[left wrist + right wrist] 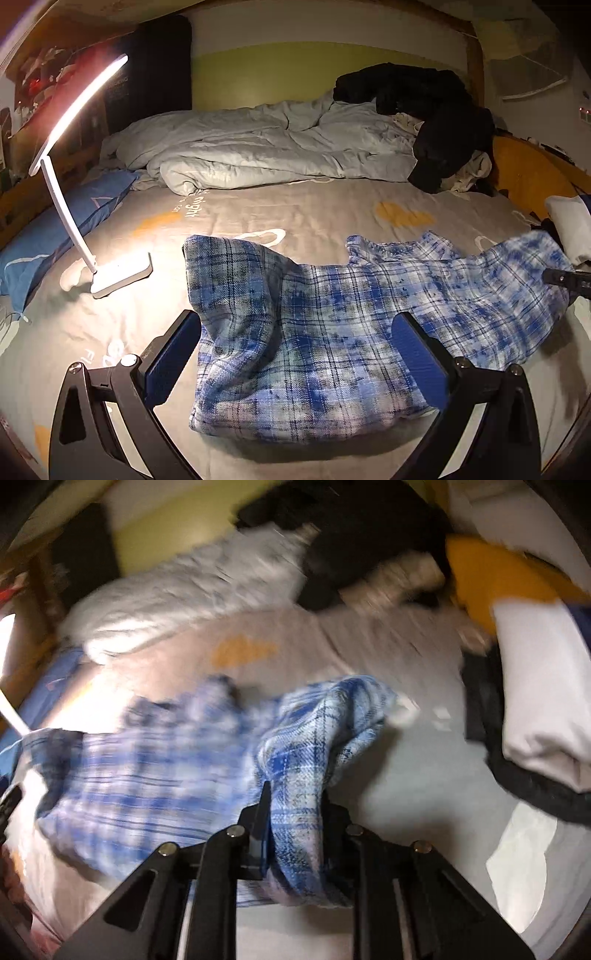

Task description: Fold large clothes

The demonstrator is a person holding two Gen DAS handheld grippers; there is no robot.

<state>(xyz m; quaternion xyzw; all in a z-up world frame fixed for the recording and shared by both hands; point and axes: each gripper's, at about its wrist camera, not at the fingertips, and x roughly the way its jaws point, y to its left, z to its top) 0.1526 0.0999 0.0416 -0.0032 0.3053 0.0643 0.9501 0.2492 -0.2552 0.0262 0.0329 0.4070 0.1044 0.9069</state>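
Flannel shirt (314,332), soft, floppy and probably light, lies on the bed (332,206), one edge clamped in the right gripper (295,797), while the left gripper (295,332) hovers spread apart above its doubled near side.

Right gripper (293,794) clamps plaid shirt (306,738) — blurred.

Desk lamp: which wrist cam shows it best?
Left wrist view. The white desk lamp shows whole there, lit, curved arm and base standing on the bedsheet left of the plaid shirt. The right wrist view is motion-blurred and catches only a white sliver and glare at its left edge.
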